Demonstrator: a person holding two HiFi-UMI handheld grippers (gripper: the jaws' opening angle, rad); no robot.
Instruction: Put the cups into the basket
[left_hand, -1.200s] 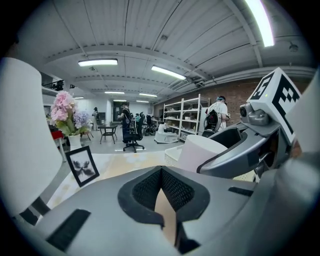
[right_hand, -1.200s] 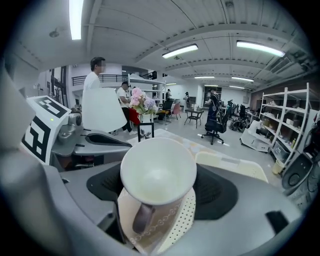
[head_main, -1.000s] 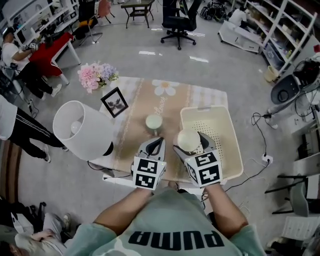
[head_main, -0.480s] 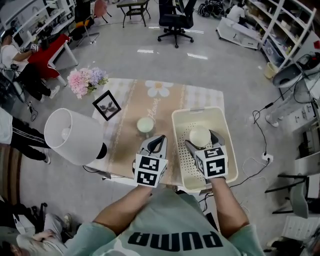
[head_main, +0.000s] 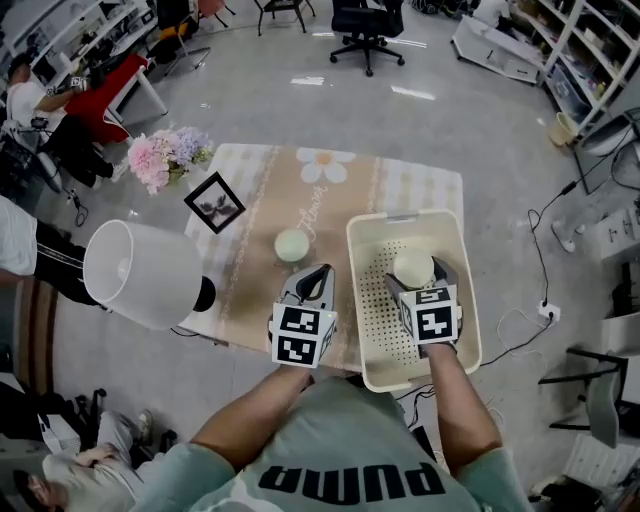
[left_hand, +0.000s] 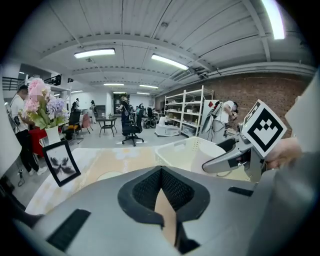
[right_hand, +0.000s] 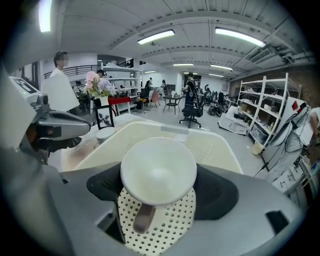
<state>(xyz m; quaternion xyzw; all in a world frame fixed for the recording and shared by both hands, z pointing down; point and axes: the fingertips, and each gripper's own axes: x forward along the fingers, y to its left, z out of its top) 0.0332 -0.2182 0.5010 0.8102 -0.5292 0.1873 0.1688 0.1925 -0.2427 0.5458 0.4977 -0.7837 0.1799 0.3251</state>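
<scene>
A cream cup (head_main: 413, 267) sits between the jaws of my right gripper (head_main: 415, 276), which is shut on it. In the right gripper view the cup (right_hand: 158, 169) is upright, its handle pointing back at the camera, and it hangs over the perforated floor of the cream basket (right_hand: 220, 146). The basket (head_main: 463, 300) stands on the table's right half. A second cream cup (head_main: 291, 245) rests on the brown runner left of the basket. My left gripper (head_main: 318, 273) hovers just in front of that cup, shut and holding nothing.
A white lamp shade (head_main: 140, 272) juts over the table's left edge, with a black picture frame (head_main: 215, 202) and pink flowers (head_main: 165, 155) behind it. The table's near edge (head_main: 245, 345) lies under my grippers. People and a red table stand at far left.
My right gripper has carried its cup rightward from the basket's left rim to above the basket's inside. The left gripper has stayed in front of the second cup.
</scene>
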